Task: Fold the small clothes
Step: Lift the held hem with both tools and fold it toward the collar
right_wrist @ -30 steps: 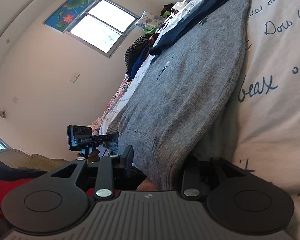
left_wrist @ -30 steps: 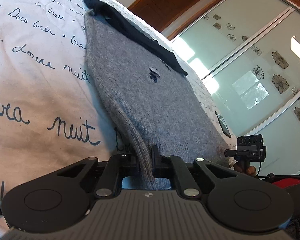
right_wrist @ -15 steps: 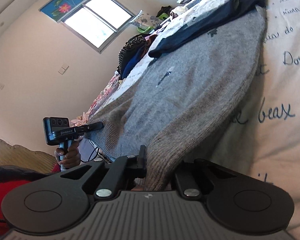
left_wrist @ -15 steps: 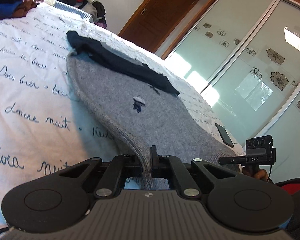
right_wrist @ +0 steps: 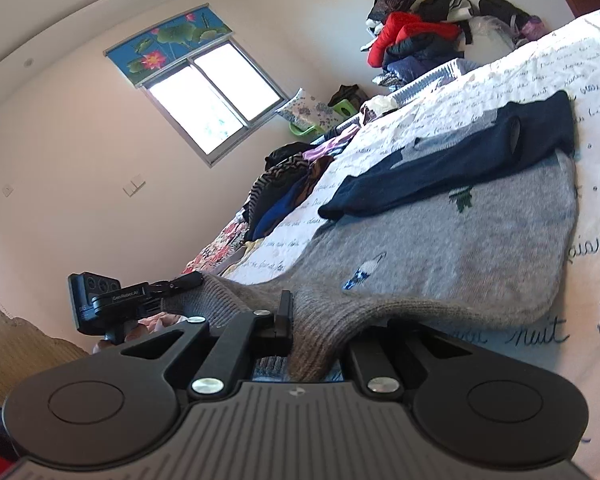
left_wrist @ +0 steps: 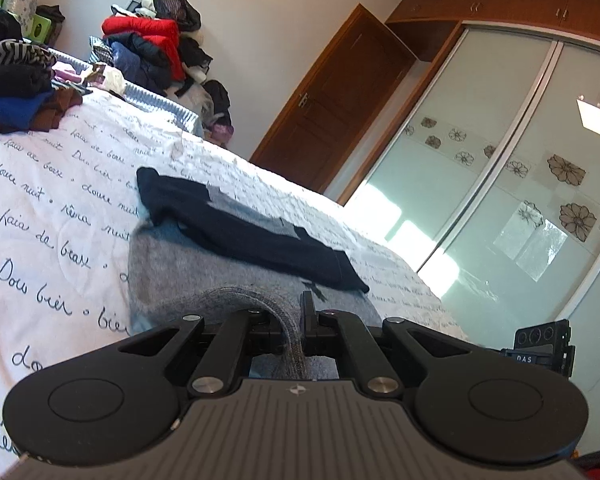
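Left gripper (left_wrist: 296,330): closed on the ribbed hem of the grey sweater (left_wrist: 204,276); a band of knit runs up between the two fingers and arches off to one side. Right gripper (right_wrist: 316,336): closed likewise on the same hem, further along it, with the fabric bunched between the fingers. Hem is lifted off the bed (left_wrist: 40,208) at both pinch points and sags between them.

Sweater: the rest of the body lies flat on the white bedspread with dark handwriting print. The lifted hem is at the near edge of the bed. Small dark motifs show on the grey front. The navy sleeves (left_wrist: 240,232) are folded across the chest as one dark band, with a patch of grey showing above them at the collar end.

Surroundings: a stack of folded clothes (left_wrist: 16,92) sits toward the far corner of the bed. A loose heap with a red jacket (right_wrist: 412,36) lies beyond the far edge of the bed, against the wall. Wardrobe (left_wrist: 520,184) with frosted, flower-printed sliding doors stands past the side edge. Window (right_wrist: 212,100) in the opposite wall.
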`<state>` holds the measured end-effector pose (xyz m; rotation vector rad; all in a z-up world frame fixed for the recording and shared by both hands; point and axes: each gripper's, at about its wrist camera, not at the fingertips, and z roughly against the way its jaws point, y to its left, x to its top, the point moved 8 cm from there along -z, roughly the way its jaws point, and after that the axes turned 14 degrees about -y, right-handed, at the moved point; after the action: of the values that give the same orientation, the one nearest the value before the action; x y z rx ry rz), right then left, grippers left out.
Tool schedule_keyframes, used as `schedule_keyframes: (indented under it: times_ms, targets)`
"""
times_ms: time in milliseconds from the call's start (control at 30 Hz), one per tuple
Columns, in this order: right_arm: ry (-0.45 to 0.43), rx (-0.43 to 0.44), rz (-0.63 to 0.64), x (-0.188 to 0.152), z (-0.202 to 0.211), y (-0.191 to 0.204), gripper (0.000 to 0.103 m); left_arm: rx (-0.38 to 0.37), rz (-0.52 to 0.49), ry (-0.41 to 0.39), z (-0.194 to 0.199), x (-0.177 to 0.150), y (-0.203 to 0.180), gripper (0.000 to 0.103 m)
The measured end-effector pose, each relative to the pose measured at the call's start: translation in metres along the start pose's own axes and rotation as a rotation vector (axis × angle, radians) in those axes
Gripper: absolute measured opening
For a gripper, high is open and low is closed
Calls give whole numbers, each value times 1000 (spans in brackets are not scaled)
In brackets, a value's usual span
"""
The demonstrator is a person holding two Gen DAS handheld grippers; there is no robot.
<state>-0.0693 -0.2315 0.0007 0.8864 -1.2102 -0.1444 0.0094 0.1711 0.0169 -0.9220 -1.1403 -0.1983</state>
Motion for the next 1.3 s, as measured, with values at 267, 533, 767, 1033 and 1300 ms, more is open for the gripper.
schedule_keyframes:
  times_ms: [267, 533, 767, 1033, 1300]
  targets:
    - [-38, -105, 82, 36, -13, -18, 6, 76, -13, -65, -31, 26, 2, 5]
    - [-73, -184, 143, 60, -36, -36, 6, 153, 12, -120, -63, 42, 15, 5]
    - [-131, -225, 157, 84, -52, -54, 6, 188, -21, -155, -90, 65, 13, 5]
    - [-172, -261, 145, 113, -74, -85, 6, 229, -93, -143, -135, 83, 6, 5]
    - [-180, -277, 147, 131, -100, -107, 6, 275, -159, -146, -166, 95, 1, 5]
